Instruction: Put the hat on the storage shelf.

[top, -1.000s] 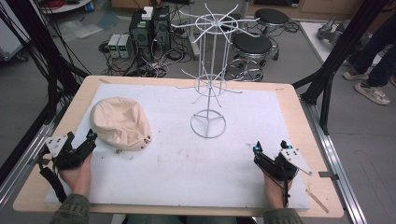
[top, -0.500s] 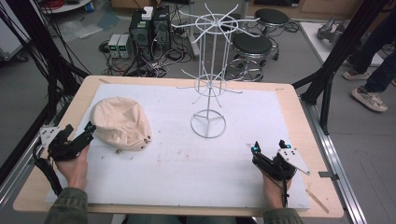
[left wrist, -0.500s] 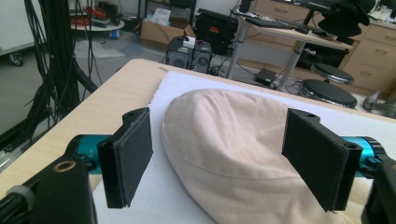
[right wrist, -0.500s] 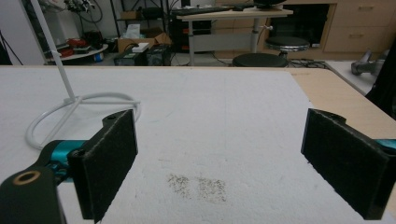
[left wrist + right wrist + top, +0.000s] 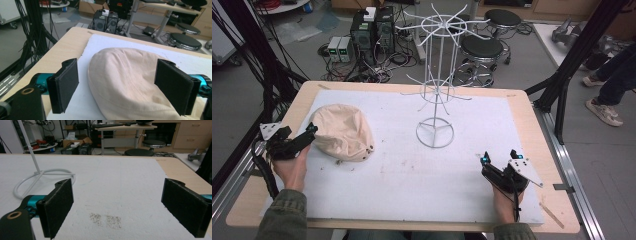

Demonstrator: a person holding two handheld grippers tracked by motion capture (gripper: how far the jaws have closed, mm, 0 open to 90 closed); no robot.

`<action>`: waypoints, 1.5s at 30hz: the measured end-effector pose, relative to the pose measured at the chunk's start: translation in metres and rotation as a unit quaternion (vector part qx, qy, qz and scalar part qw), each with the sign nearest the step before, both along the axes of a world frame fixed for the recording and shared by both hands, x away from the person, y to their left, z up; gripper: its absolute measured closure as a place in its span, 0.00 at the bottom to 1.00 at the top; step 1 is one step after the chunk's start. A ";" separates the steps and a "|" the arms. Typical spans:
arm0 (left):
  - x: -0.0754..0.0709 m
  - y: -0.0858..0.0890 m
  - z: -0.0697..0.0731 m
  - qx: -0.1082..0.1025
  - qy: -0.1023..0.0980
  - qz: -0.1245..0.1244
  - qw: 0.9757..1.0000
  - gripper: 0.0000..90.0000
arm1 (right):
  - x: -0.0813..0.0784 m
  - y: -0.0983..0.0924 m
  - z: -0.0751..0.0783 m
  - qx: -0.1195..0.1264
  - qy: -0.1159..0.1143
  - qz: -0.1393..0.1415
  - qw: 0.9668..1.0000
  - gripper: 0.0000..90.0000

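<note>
A beige cloth cap (image 5: 343, 133) lies on the white mat (image 5: 412, 170) at the left. My left gripper (image 5: 307, 134) stands open at the cap's left edge; in the left gripper view the cap (image 5: 130, 80) reaches in between the two pads (image 5: 65, 85), which do not press on it. A white wire hat stand (image 5: 435, 75) rises at the mat's middle back, its ring base (image 5: 42, 180) seen in the right gripper view. My right gripper (image 5: 498, 159) is open near the front right, with bare mat between its pads (image 5: 185, 205).
The wooden table (image 5: 532, 120) frames the mat. Black frame posts (image 5: 569, 65) stand at both sides. Stools (image 5: 482, 47), computers (image 5: 372, 30) and cables sit on the floor behind. A person's legs (image 5: 612, 85) show at the far right.
My left gripper has moved forward and right, up to the cap's left edge, so the cap now lies between its open pads. The right gripper has barely moved.
</note>
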State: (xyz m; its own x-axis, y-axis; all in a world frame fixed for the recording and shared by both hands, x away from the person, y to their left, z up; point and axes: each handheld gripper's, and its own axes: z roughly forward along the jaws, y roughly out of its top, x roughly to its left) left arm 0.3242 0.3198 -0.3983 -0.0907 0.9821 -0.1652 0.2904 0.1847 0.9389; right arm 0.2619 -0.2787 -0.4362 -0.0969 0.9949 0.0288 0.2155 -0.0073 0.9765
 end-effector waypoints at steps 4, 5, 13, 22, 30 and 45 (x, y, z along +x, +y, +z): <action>0.011 -0.004 0.006 0.011 0.008 -0.004 1.000 0.22 | 0.000 0.000 0.000 -0.001 0.000 0.001 1.000 0.11; 0.014 -0.006 0.007 0.014 0.008 -0.006 1.000 0.23 | 0.000 0.000 0.000 -0.002 -0.001 0.002 1.000 0.11; 0.038 -0.015 0.004 0.039 0.054 -0.017 0.998 0.23 | 0.000 0.003 0.000 -0.017 -0.003 0.009 1.000 0.11; 0.057 -0.007 -0.013 0.028 0.103 0.010 0.994 0.24 | 0.000 0.005 0.000 -0.016 -0.003 0.014 1.000 0.11; 0.076 0.003 -0.027 -0.005 0.160 0.004 0.987 0.24 | 0.000 0.004 0.000 -0.017 -0.001 0.013 1.000 0.11; 0.087 -0.001 -0.045 -0.012 0.212 0.009 0.977 0.30 | -0.001 0.004 0.000 -0.018 -0.002 0.013 1.000 0.11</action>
State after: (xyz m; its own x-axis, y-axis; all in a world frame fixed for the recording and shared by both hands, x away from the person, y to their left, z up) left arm 0.4115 0.3187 -0.4432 -0.1739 0.9760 -0.1312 0.6490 0.2138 0.7301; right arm 0.2613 -0.2749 -0.4361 -0.1222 0.9925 -0.0069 0.2117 0.0329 0.9768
